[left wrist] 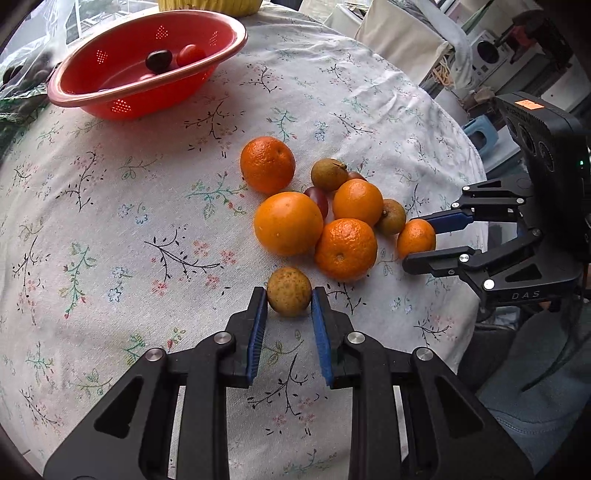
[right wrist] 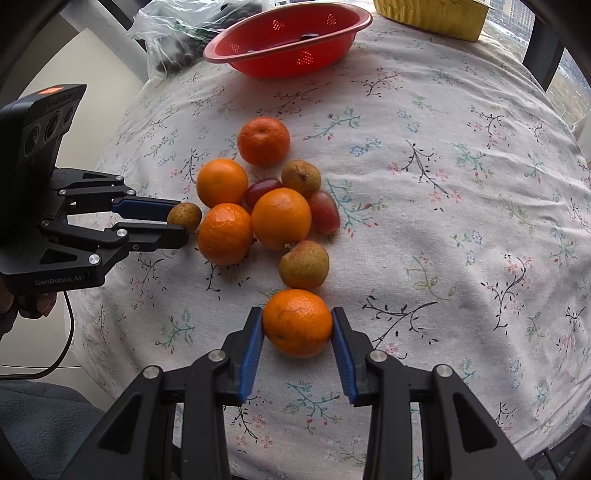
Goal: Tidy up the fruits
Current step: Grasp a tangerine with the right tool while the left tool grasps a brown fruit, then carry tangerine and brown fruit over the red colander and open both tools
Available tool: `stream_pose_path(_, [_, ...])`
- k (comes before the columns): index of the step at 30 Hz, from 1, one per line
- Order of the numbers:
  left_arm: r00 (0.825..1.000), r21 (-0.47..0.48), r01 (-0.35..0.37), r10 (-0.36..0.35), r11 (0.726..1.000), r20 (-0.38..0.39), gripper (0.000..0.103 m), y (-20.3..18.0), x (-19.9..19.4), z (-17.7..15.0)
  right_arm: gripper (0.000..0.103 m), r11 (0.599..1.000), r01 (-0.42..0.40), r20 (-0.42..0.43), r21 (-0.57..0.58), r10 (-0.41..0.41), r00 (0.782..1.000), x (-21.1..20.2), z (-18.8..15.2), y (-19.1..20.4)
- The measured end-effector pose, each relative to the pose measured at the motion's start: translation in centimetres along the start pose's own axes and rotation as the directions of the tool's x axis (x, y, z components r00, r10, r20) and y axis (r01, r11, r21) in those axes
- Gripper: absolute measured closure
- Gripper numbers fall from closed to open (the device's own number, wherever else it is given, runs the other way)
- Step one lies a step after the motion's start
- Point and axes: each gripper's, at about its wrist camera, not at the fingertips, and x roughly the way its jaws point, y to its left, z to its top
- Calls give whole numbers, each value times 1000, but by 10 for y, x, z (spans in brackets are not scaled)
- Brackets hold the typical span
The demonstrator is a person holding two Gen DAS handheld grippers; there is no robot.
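Jaws clamped — the left gripper (left wrist: 289,295) on a brown longan (left wrist: 289,291) at lower centre, the right gripper (right wrist: 297,323) on a mandarin (right wrist: 297,322) — apparently to sort each toward the red colander (left wrist: 147,92), upper left.

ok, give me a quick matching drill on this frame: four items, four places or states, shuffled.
Items:
1. small brown fruit
2. small orange
3. red colander
4. plastic bag

Places or states:
A. holds a dark fruit and a red one
B. between the jaws of the left gripper
C. beside the colander at the table's far edge
D. between the jaws of the right gripper

Pairs: 1-B, 2-D, 3-A, 4-C
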Motion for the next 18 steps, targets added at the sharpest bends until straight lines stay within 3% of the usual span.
stream_pose_path(18, [996, -90, -20, 27, 996, 83, 80, 15, -37, -9, 64, 999, -29, 6, 23, 29, 1000, -19, 5, -10])
